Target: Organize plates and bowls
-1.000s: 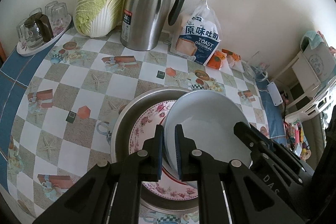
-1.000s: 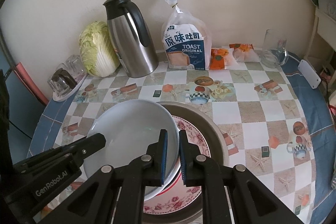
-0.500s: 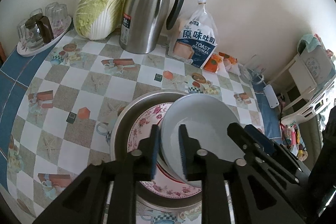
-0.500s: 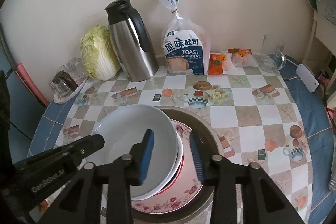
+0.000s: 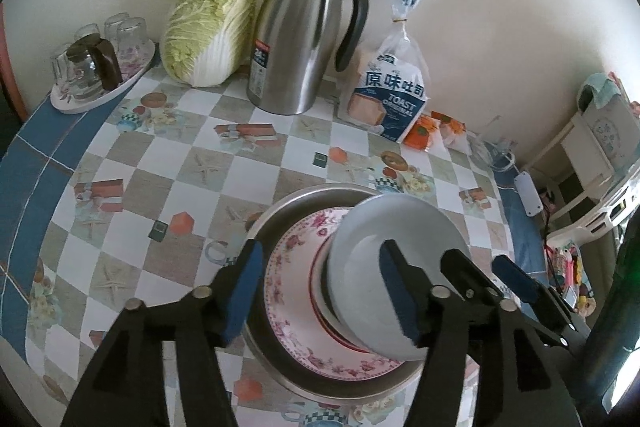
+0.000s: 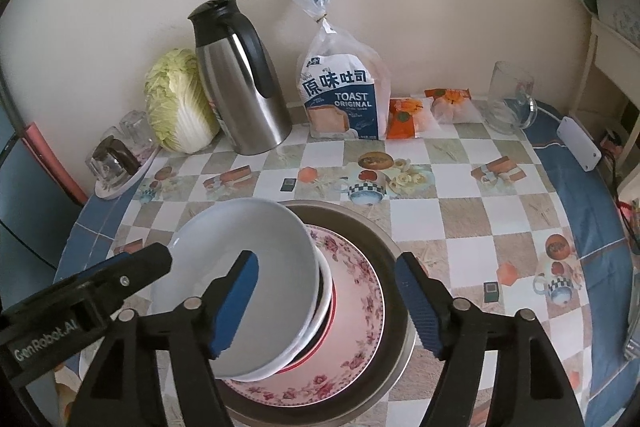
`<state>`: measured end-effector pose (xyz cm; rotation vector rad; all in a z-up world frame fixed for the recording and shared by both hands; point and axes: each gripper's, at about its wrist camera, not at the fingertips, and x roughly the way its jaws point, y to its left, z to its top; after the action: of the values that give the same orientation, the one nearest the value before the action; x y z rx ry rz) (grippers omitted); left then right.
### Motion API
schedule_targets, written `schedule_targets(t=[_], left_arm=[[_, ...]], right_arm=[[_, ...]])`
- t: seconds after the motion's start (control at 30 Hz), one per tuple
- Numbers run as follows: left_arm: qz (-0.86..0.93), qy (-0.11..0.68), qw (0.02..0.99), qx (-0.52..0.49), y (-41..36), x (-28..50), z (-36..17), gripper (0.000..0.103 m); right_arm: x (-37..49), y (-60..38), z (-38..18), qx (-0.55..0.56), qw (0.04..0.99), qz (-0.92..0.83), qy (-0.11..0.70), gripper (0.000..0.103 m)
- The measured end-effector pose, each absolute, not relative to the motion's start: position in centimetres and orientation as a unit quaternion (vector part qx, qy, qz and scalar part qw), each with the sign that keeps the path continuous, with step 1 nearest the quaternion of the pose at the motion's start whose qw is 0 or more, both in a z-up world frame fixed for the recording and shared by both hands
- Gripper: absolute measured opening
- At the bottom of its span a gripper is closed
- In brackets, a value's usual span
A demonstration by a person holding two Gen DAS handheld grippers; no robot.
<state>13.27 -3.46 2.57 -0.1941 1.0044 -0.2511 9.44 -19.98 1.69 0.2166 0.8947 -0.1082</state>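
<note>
Both grippers are letting go. The left gripper (image 5: 320,291) has its blue-padded jaws opening wide; a second ago they were pinched shut on the near rim of the plain white ceramic bowl (image 5: 396,267), and now the rim sits between them with neither pad pressing it. Same story on the other side: the right gripper (image 6: 326,301) is opening too, its jaws straddling the bowl's right rim and clear of it, where they were clamped before.

So the bowl is released. It sits on the stack, nested over what looks like another white bowl and a red-edged dish below, only their rims showing. Those rest on the pink rose-patterned plate (image 6: 356,291), which lies in the wide stainless steel basin (image 6: 384,247) on the checkered tablecloth (image 6: 460,219).

The bowl looks off-centre on the pile, toward the left gripper's side; whether it sits level I cannot tell.

My read: this placement is done, and the grippers can back out without brushing the rim.

Further back, untouched: a steel thermos jug (image 6: 240,87), a napa cabbage (image 6: 176,103) and a bag of toast bread (image 6: 340,95) along the wall.
</note>
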Motion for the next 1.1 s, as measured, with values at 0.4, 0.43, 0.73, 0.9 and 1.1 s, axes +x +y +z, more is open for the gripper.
schedule_targets(t=[0.4,0.43,0.73,0.9,1.1], left_arm=[[-0.084,0.485,0.867,-0.082,-2.6,14.0,1.4,0.087],[-0.081,0.486,0.866,-0.082,-2.5,14.1,1.3,0.087],[-0.059,0.486,0.868,-0.083,-2.3,14.4,1.0,0.095],[-0.049,0.482,0.869,-0.095,-1.7,14.5,1.0,0.095],[-0.041,0.478,0.872,-0.103,-1.2,14.6,1.1,0.095]], right_arm=[[9.5,-20.5,1.4,0.108,0.894,-0.056,0.431,0.089],[9.5,-20.6,1.4,0.109,0.894,-0.056,0.431,0.090],[9.4,-21.3,1.4,0.115,0.897,-0.057,0.423,0.102],[9.3,-21.4,1.4,0.118,0.898,-0.056,0.419,0.103],[9.1,-21.5,1.7,0.119,0.903,-0.058,0.409,0.103]])
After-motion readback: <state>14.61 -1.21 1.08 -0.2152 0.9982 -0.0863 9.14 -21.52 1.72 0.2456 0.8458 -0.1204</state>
